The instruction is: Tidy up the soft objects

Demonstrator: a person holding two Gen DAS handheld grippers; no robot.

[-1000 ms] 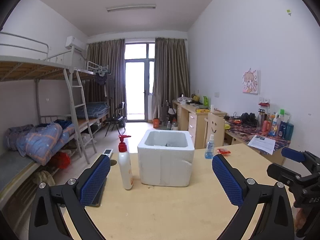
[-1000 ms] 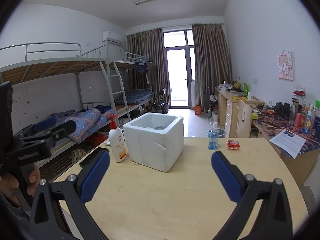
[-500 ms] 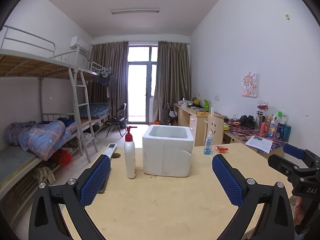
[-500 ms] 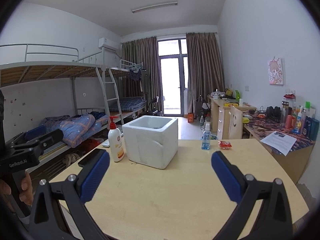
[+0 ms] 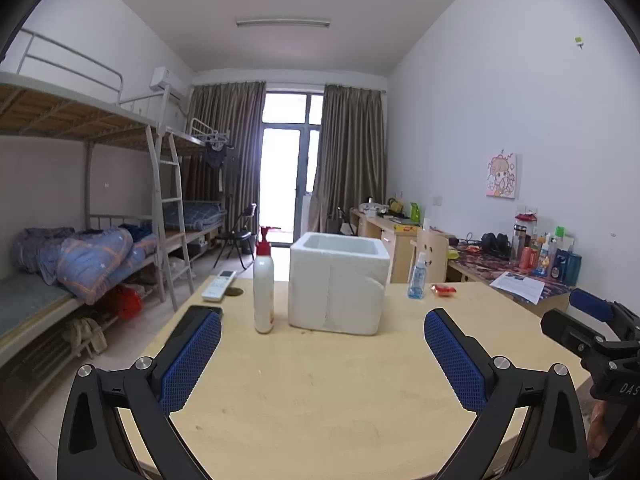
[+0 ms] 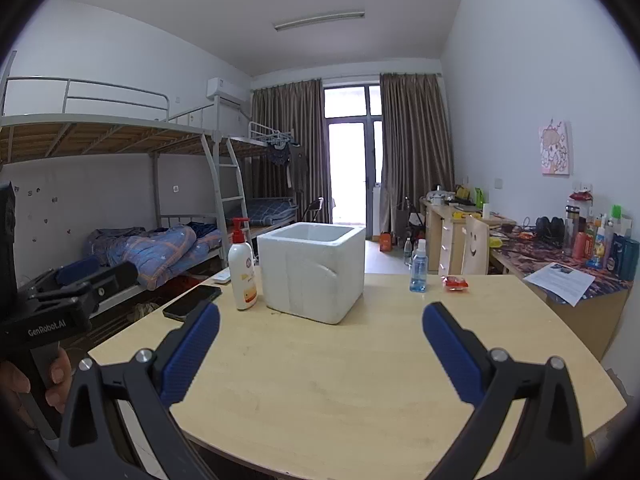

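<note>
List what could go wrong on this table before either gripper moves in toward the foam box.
The tall pump bottle stands upright close beside the foam box; a sweep by the open left gripper could topple it. The phone lies at the table's left edge and might get knocked off. The open right gripper could tip the small clear bottle.

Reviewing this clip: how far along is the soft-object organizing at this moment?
Done: cannot tell; the white foam box stands on the table, but its inside is hidden from both views. In hand: nothing; the left gripper and right gripper are both open and empty above bare tabletop. Left: no loose soft object shows on the table, only a lotion bottle, spray bottle and phone.
</note>
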